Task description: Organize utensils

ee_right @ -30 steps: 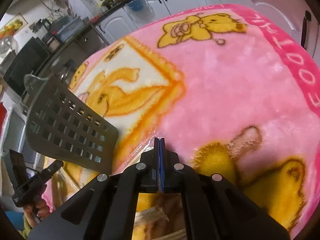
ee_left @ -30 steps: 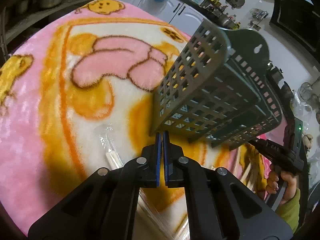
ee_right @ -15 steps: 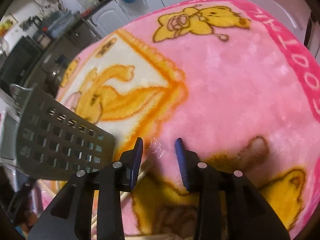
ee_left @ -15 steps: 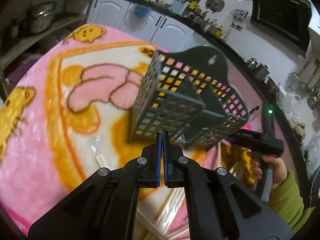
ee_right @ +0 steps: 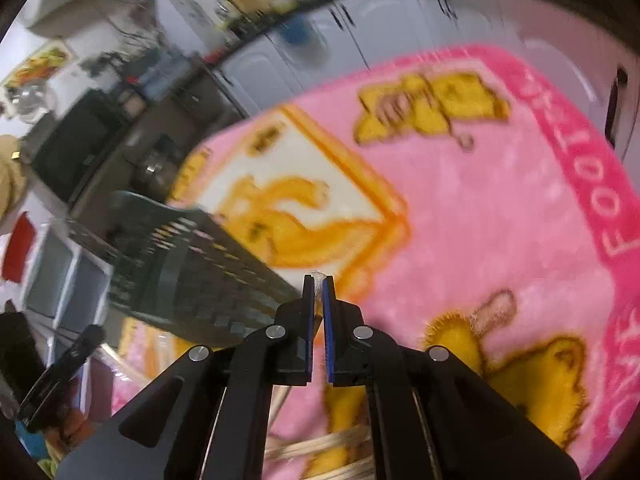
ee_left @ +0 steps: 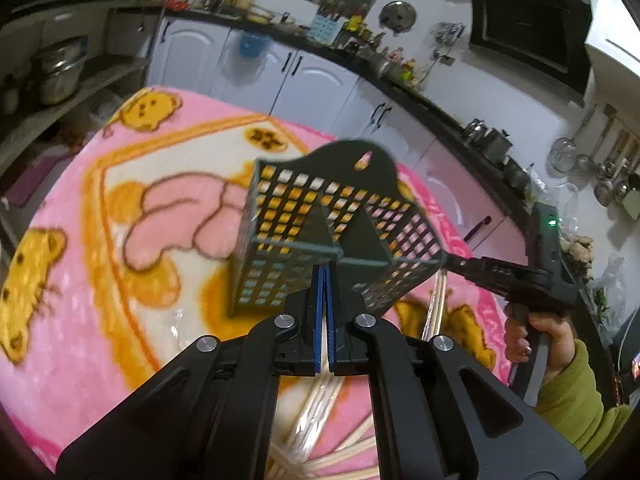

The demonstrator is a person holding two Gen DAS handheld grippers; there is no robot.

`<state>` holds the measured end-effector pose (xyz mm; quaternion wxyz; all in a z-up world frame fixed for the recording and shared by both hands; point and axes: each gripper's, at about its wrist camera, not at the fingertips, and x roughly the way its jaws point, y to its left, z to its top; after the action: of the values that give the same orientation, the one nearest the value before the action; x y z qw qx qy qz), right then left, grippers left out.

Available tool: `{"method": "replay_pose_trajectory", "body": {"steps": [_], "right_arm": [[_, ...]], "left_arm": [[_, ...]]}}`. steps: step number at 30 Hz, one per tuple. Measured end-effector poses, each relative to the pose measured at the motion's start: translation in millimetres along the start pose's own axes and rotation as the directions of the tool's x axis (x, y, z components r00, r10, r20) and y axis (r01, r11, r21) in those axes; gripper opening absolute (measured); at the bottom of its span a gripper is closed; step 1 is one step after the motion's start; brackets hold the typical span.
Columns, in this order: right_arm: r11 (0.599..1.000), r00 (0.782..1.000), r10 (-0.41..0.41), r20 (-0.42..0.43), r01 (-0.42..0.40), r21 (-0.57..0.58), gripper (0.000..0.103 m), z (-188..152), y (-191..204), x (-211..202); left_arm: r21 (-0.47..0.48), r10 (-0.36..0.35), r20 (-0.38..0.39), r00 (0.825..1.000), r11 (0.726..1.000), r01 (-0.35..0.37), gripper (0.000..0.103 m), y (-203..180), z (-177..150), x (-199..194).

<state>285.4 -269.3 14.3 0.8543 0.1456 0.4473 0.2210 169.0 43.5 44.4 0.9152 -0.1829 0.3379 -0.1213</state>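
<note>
Left gripper (ee_left: 325,276), jaws closed on the rim of the caddy (ee_left: 320,236), holds it tilted above the blanket (ee_left: 120,280) for loading. Right gripper (ee_right: 318,292), just closing, pinches clear wrapping; chopsticks (ee_left: 436,308) lie beneath the caddy.

The right gripper (ee_right: 318,292) has just been closing, its jaws nearly together on a thin strip of clear plastic wrap (ee_right: 318,280) caught at the tips. Left of the gripper hangs a dark green perforated utensil basket (ee_right: 192,272), tilted and blurred. Beyond the gripper spreads a pink blanket (ee_right: 480,220) printed with yellow bears. Below the gripper, pale wooden chopsticks (ee_right: 320,442) lie on the blanket.
</note>
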Motion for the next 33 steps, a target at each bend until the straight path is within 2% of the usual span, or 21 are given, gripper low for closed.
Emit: {"method": "replay_pose_trajectory", "body": {"steps": [7, 17, 27, 33], "right_arm": [[0.987, 0.984, 0.100, 0.146, -0.079, -0.142, 0.004, 10, 50, -68], [0.953, 0.943, 0.170, 0.285, -0.083, -0.292, 0.004, 25, 101, -127], [0.927, 0.897, 0.226, 0.379, -0.080, -0.366, 0.004, 46, 133, -151], [0.919, 0.873, 0.249, 0.419, -0.076, -0.387, 0.004, 62, 144, -152]], "left_arm": [[0.065, -0.057, 0.050, 0.997, 0.996, 0.054, 0.000, -27, 25, -17], [0.166, -0.134, 0.100, 0.986, 0.979, 0.116, 0.000, -64, 58, -40], [0.247, -0.164, 0.211, 0.964, 0.963, 0.110, 0.000, -93, 101, -71], [0.251, -0.159, 0.249, 0.955, 0.963, 0.095, 0.000, -98, 125, -72]]}}
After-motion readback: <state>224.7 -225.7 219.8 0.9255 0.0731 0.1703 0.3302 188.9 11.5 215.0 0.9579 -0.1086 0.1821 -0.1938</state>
